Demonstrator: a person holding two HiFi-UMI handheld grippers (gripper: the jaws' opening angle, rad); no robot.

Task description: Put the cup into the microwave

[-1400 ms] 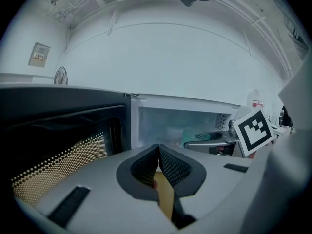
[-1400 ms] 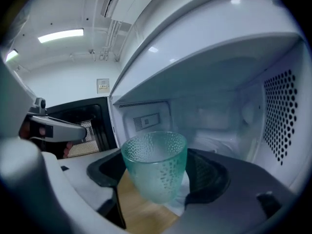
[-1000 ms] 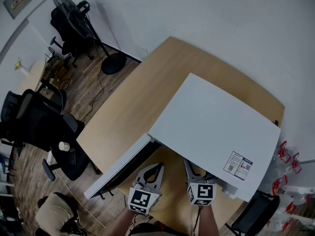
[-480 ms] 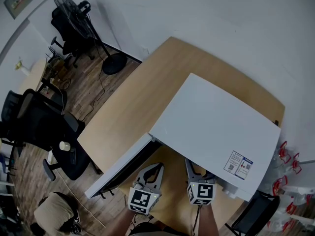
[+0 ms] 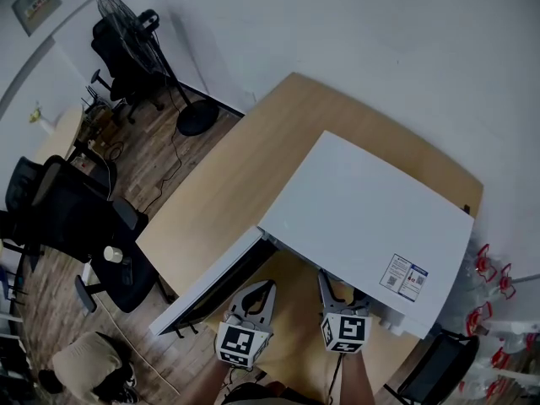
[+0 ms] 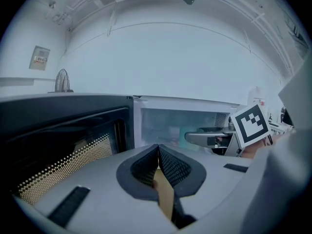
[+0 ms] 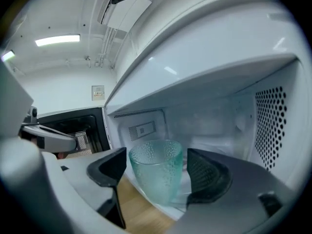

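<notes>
A green-tinted, dimpled glass cup (image 7: 156, 174) stands upright just inside the front edge of the white microwave (image 7: 219, 106). My right gripper (image 7: 156, 161) is open, with one finger on each side of the cup and a thin gap at both. From the head view the microwave's top (image 5: 363, 218) hides the cup, and the right gripper (image 5: 326, 282) reaches under it. The dark door (image 5: 211, 285) is swung open to the left. My left gripper (image 6: 158, 151) is shut with nothing in it, held in front of the door (image 6: 63, 130).
The microwave sits on a wooden table (image 5: 245, 175) against a white wall. Black office chairs (image 5: 76, 218) and a standing fan (image 5: 135, 32) are on the wood floor to the left. A perforated side wall (image 7: 273, 126) bounds the cavity on the right.
The head view has shifted slightly. Both grippers stay where they were at the microwave's mouth.
</notes>
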